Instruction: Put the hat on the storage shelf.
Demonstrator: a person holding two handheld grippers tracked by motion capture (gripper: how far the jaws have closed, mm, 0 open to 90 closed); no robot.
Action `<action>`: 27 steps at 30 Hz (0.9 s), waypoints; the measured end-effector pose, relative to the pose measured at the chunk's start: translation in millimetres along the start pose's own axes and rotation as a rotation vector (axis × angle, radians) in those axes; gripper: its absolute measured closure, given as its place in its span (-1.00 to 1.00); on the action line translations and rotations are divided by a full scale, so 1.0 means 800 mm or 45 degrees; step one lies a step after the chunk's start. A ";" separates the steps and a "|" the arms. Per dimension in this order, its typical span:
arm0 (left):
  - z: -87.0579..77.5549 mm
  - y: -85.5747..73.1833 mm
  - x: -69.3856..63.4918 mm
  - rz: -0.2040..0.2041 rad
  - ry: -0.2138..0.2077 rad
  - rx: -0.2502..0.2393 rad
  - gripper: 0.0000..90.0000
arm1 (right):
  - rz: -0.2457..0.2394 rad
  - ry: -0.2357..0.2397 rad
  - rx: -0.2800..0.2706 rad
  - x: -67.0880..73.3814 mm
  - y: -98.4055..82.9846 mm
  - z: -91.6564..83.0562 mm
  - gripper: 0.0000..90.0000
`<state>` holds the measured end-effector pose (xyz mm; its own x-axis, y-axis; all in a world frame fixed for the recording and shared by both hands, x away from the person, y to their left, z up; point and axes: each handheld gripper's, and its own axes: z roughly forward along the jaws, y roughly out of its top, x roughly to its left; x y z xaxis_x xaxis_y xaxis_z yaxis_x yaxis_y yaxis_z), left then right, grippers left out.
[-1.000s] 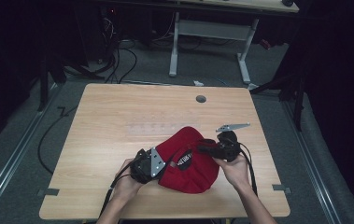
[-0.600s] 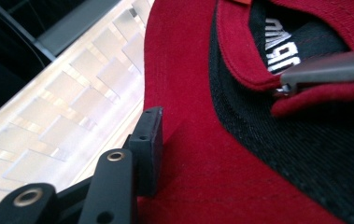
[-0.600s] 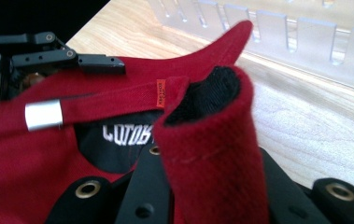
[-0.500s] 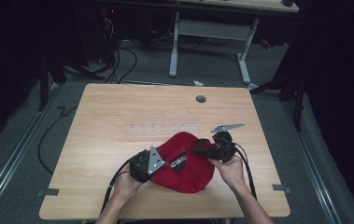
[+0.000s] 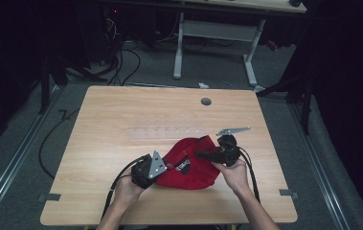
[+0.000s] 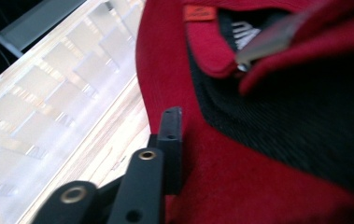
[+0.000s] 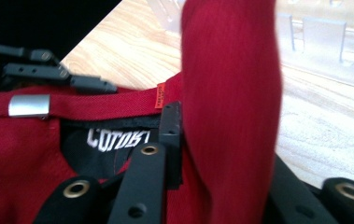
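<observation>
Left gripper [image 5: 165, 167] jaws just closing, pinching red cap [image 5: 188, 165] edge; right gripper [image 5: 203, 154] jaws just easing apart, cap fabric between. Cap handling midway, not laid flat.

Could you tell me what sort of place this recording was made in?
Probably a lab or workshop: a bare wooden table stands on grey carpet, cables trail across the floor, and a white-legged desk stands behind in a dark room.
</observation>
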<state>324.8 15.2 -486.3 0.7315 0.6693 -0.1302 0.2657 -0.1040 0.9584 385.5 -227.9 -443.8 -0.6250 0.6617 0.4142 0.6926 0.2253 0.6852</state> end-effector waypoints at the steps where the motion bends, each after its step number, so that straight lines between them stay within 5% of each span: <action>1: 0.000 0.000 -0.002 0.010 -0.019 0.017 0.74 | 0.007 0.003 -0.003 -0.001 0.000 0.000 0.62; 7: -0.002 -0.001 -0.009 0.055 -0.047 0.044 0.82 | 0.003 -0.003 -0.015 -0.001 0.001 -0.002 0.37; 14: -0.008 -0.002 -0.011 0.090 -0.055 0.088 0.89 | 0.056 -0.023 -0.175 -0.009 0.004 -0.025 0.11; 19: -0.016 0.004 -0.001 0.014 -0.039 0.073 0.90 | 0.064 -0.066 -0.274 -0.014 0.003 -0.044 0.03; 27: -0.017 0.005 0.004 -0.003 -0.015 0.080 0.90 | 0.061 -0.088 -0.354 -0.017 -0.004 -0.057 -0.04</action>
<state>320.0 27.0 -479.6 0.7381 0.6609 -0.1358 0.3063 -0.1489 0.9402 375.8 -270.1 -424.4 -0.5611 0.7164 0.4147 0.5895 -0.0058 0.8077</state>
